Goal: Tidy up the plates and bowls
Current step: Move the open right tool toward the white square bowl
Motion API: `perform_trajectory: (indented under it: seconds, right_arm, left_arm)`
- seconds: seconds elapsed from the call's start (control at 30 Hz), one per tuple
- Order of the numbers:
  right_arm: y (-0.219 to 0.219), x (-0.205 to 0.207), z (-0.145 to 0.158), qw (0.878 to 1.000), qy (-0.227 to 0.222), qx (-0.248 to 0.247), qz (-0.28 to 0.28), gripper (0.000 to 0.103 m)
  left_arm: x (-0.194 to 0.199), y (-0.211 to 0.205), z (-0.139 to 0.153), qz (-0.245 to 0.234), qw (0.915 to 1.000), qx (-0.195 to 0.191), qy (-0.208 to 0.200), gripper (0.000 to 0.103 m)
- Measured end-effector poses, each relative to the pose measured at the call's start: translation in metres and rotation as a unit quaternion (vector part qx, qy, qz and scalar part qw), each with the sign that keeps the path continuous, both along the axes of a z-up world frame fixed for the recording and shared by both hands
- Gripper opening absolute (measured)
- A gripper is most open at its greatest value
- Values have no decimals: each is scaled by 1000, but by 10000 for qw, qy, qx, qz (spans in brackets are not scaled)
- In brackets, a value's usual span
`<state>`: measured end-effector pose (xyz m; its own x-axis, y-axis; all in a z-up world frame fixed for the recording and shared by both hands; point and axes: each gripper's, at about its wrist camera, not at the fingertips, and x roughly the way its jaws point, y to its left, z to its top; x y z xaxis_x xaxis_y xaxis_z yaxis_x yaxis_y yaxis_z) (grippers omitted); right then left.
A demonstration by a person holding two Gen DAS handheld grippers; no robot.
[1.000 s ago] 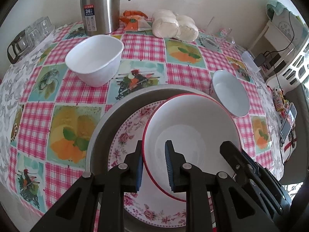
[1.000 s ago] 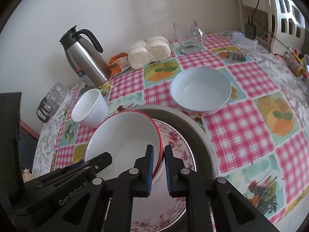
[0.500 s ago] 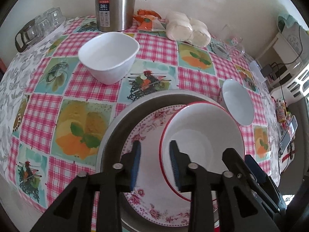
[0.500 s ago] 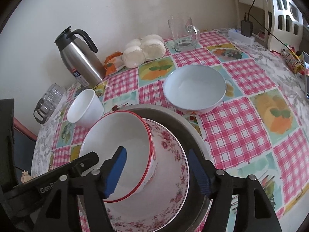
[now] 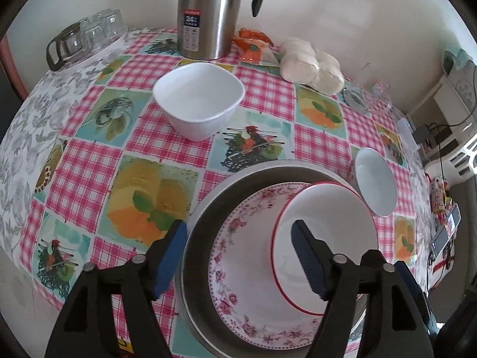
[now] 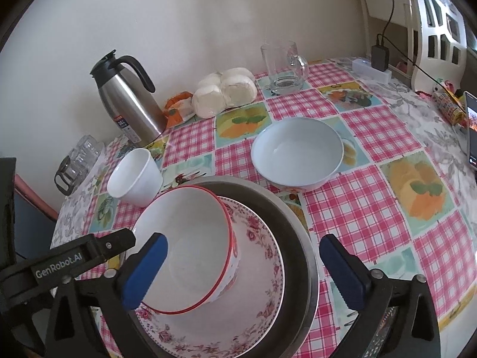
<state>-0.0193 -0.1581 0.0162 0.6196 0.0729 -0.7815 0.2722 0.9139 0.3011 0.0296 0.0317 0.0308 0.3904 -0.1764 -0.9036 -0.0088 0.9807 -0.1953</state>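
Note:
A red-rimmed white bowl (image 5: 325, 238) (image 6: 190, 247) sits in a pink floral plate (image 5: 238, 274) (image 6: 259, 283), which lies in a grey metal pan (image 5: 199, 256) (image 6: 298, 256). My left gripper (image 5: 238, 256) is open above the stack, its right finger over the bowl. My right gripper (image 6: 243, 268) is open and straddles the bowl and plate. A white square bowl (image 5: 198, 107) (image 6: 134, 179) stands at the far left. A pale blue round bowl (image 5: 377, 188) (image 6: 298, 155) stands to the right of the pan.
A steel thermos jug (image 5: 208, 12) (image 6: 128, 104), an orange packet (image 5: 253, 44), bagged buns (image 5: 310, 65) (image 6: 223, 92) and a glass mug (image 6: 283, 68) line the wall. Glassware (image 5: 86, 38) sits at the far left corner. A phone (image 6: 471, 128) lies at the right edge.
Both grippers let go of the red-rimmed bowl and opened wide. The bowl now rests in the floral plate. Both grippers have drawn back a little.

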Motion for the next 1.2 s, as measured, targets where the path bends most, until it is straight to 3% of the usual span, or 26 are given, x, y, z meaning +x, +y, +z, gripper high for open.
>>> perform_trajectory:
  seconds: [0.27,0.53,0.87,1.1,1.2]
  right_arm:
    - [1,-1,3,9999,-146,-64,-17,103]
    - [2,-1,10,9997,-250,16,-11,103]
    - [25,-8,34,9955,-912,-193,173,103]
    - [59,-5,41,9910,-1116,-517,521,103]
    - [72,-5,42,9891,-1171,-646,622,103]
  left_arm:
    - [0,28,5,746,9966,228,-254,95]
    - [0,47,15,1098,9920,343,-521,96]
    - [-1,64,30,1241,9878,270,-905,96]
    - [-4,93,32,1701,9797,610,-872,96]
    - [-5,111,28,1936,9767,493,-781,96]
